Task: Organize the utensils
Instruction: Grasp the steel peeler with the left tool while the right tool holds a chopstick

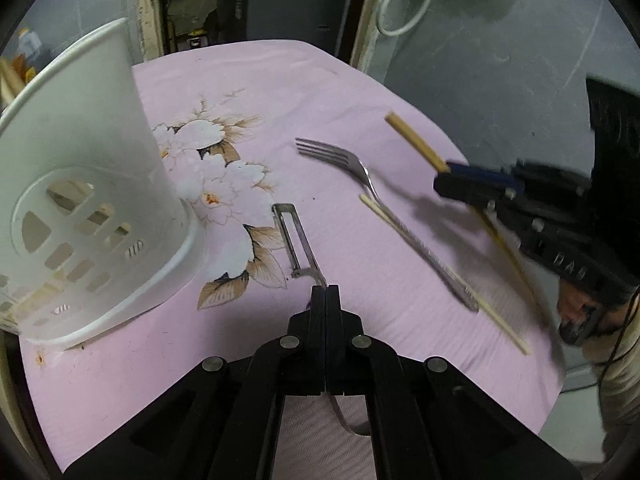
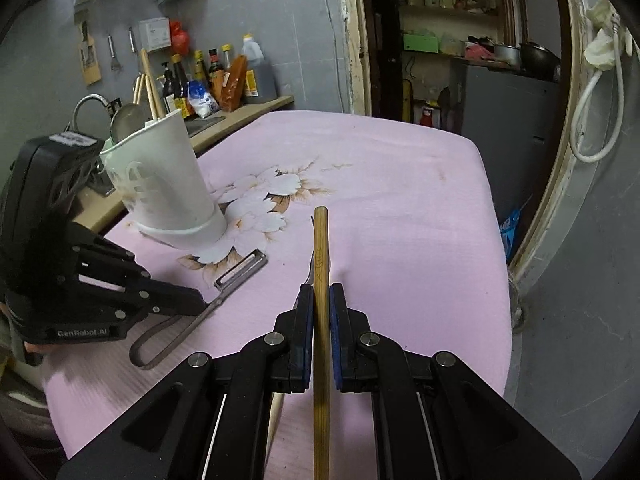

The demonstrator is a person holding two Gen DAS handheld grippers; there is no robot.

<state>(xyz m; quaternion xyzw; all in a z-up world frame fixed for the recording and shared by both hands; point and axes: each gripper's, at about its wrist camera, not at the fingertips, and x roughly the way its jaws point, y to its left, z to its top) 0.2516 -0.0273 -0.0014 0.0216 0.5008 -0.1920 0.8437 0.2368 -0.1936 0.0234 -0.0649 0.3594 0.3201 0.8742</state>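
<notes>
My left gripper (image 1: 326,290) is shut on a metal peeler (image 1: 294,236), whose blade end points away over the pink floral cloth (image 1: 280,92). In the right wrist view the same peeler (image 2: 240,272) sticks out of the left gripper (image 2: 200,305), its loop handle behind the jaws. My right gripper (image 2: 321,288) is shut on a brown chopstick (image 2: 321,240) that runs straight between its blue pads. From the left it shows as the right gripper (image 1: 444,178) holding that chopstick (image 1: 416,142) above the cloth. A fork (image 1: 348,164) and a pale chopstick (image 1: 440,268) lie on the cloth. The white slotted utensil holder (image 1: 80,184) stands at the left.
Wooden sticks and a metal ladle (image 2: 124,116) rise from the holder (image 2: 168,184). Behind it a counter carries several bottles (image 2: 216,76). The table's far edge (image 2: 400,120) faces a doorway with shelves. A white cable (image 2: 600,120) hangs at the right. A person's hand (image 1: 580,304) grips the right tool.
</notes>
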